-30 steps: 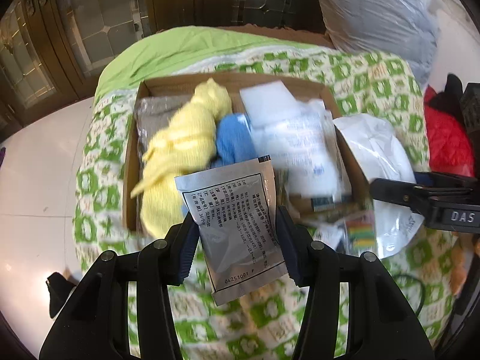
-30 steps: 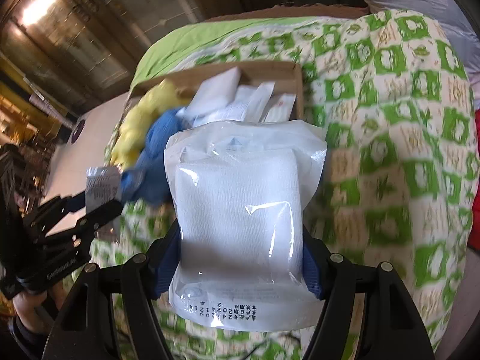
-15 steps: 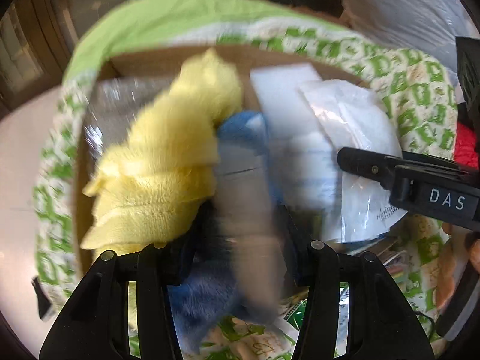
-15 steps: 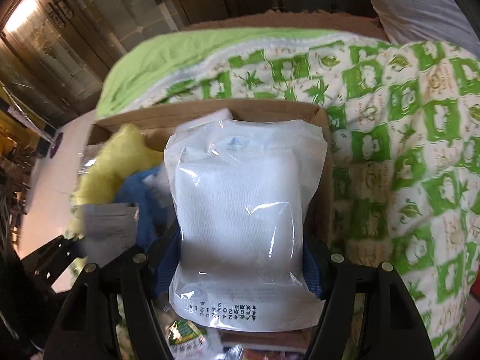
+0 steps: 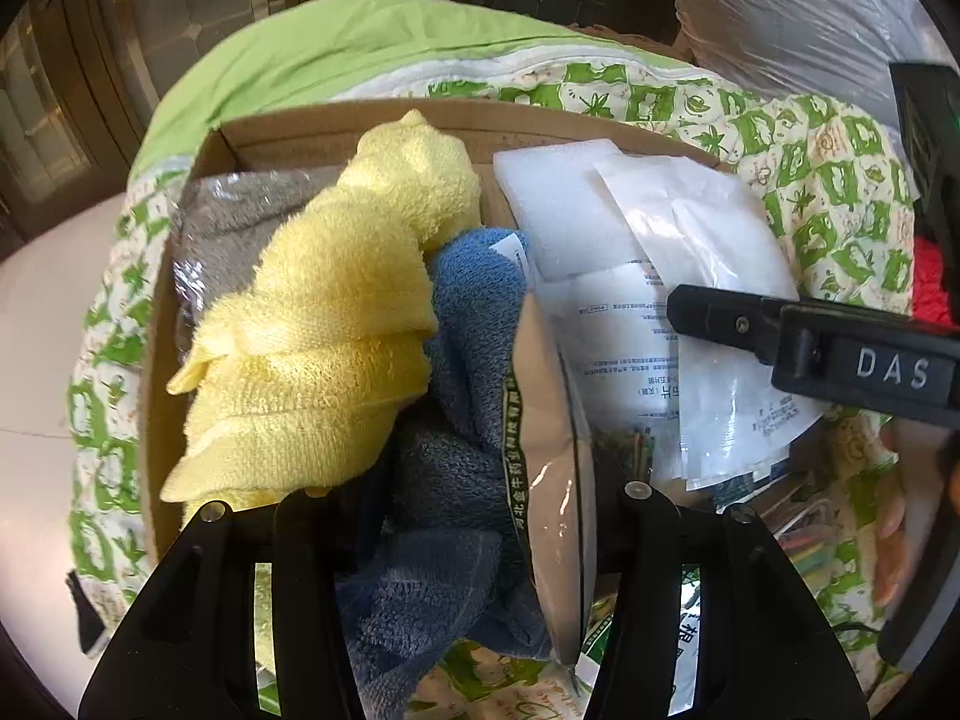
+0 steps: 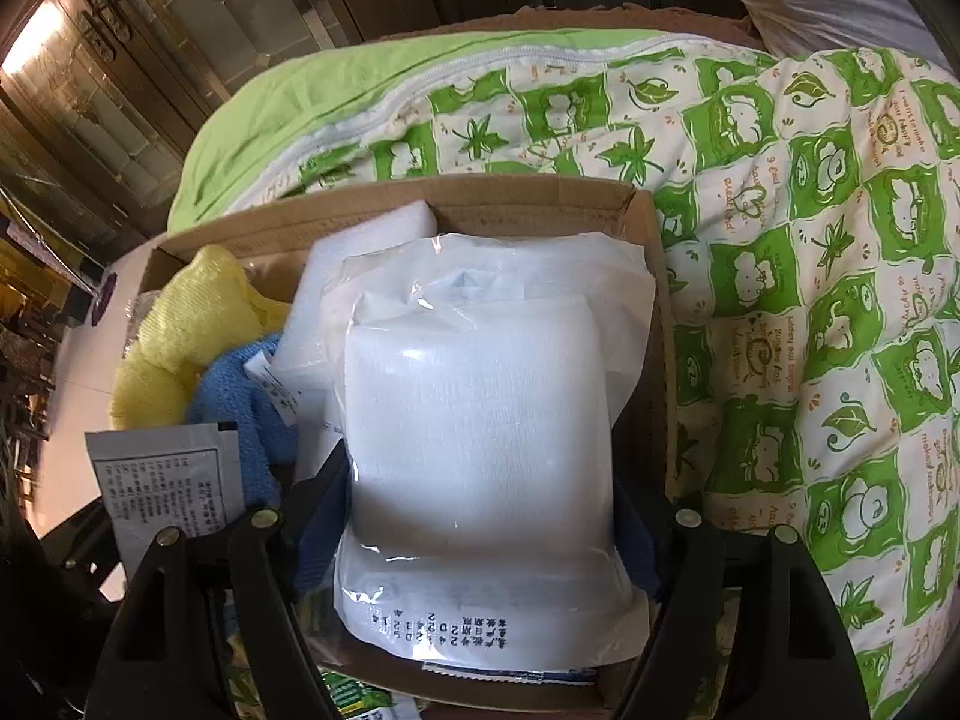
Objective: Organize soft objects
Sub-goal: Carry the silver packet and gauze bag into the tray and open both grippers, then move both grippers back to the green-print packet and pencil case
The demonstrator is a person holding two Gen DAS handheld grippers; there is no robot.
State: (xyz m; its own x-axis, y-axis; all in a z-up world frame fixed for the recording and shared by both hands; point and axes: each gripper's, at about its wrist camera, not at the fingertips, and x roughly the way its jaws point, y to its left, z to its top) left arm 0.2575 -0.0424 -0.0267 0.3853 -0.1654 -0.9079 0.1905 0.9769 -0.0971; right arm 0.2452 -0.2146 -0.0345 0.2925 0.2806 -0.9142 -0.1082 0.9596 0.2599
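Note:
A cardboard box (image 5: 336,126) on a green-patterned quilt holds a yellow towel (image 5: 336,312), a blue towel (image 5: 474,324), a grey wrapped cloth (image 5: 234,222), a white foam pad (image 5: 564,204) and white packets. My left gripper (image 5: 480,516) hangs over the box's near edge with a silver foil sachet (image 5: 549,468) leaning edge-on against its right finger; the jaws stand wide apart. My right gripper (image 6: 480,516) is shut on a clear bag of white gauze (image 6: 480,420), held over the box's right end (image 6: 648,222). The sachet also shows in the right wrist view (image 6: 168,480).
The quilt (image 6: 810,300) spreads to the right of the box. A plastic-wrapped grey bundle (image 5: 792,12) lies behind it. Red fabric (image 5: 930,276) sits at the far right. Small printed packets (image 5: 798,534) lie by the box's near right corner. Pale floor (image 5: 36,360) is on the left.
Both grippers moved forward over the box. The foil sachet turned from flat-on between the left fingers to edge-on against the right finger. The gauze bag stays gripped.

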